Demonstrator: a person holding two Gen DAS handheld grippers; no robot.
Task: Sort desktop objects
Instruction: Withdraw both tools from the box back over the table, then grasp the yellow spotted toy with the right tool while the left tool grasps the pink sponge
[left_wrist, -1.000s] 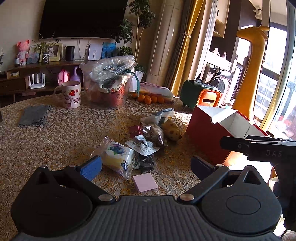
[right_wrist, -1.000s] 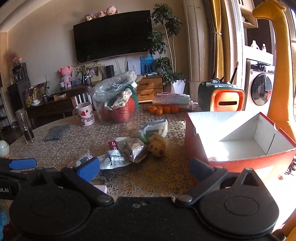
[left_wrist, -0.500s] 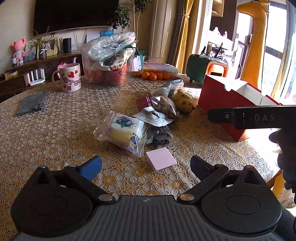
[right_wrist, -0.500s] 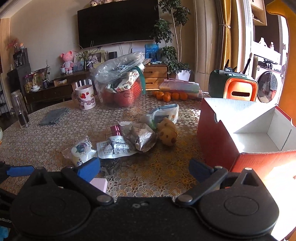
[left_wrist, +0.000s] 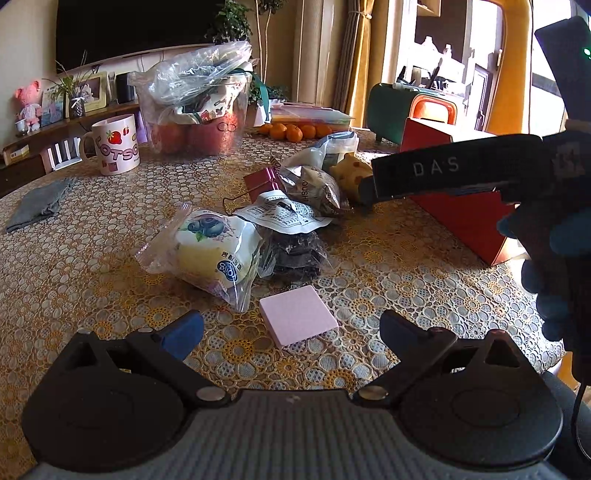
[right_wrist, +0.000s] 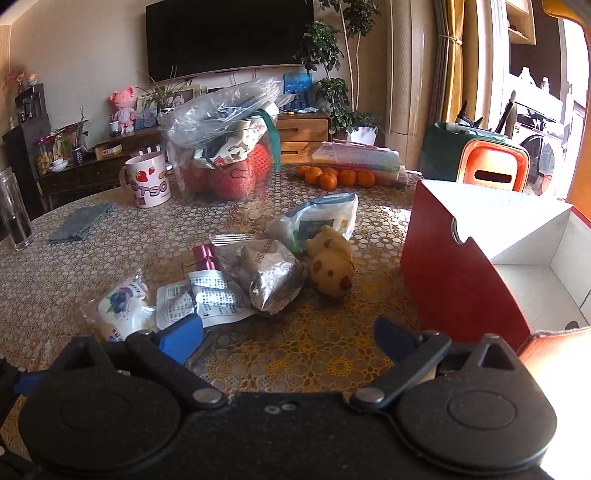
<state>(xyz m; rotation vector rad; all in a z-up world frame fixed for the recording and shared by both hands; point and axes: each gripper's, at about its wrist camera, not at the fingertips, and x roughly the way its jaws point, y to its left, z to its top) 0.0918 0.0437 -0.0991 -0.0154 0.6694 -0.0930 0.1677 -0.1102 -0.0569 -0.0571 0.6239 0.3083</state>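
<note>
A pile of small objects lies mid-table: a pink sticky-note pad (left_wrist: 298, 320), a blueberry snack bag (left_wrist: 210, 251), a dark snack packet (left_wrist: 297, 251), a white printed packet (right_wrist: 207, 299), a silver foil packet (right_wrist: 271, 271), a pink binder clip (right_wrist: 205, 256), a yellow spotted toy (right_wrist: 330, 256) and a white-green pouch (right_wrist: 317, 219). An open red box (right_wrist: 454, 273) with a white inside stands at the right. My left gripper (left_wrist: 291, 330) is open, just before the pad. My right gripper (right_wrist: 288, 339) is open and empty, low over the table near the foil packet.
A strawberry mug (right_wrist: 147, 184), a clear bucket of bagged goods (right_wrist: 225, 147), several oranges (right_wrist: 334, 176), a grey cloth (right_wrist: 81, 223) and a glass (right_wrist: 13, 210) stand at the back of the lace-covered table (left_wrist: 74, 258). The right gripper's body (left_wrist: 454, 170) crosses the left wrist view.
Both grippers have moved forward and lower toward the pile. The pink pad now lies between the left fingers' tips. Both stay open.
</note>
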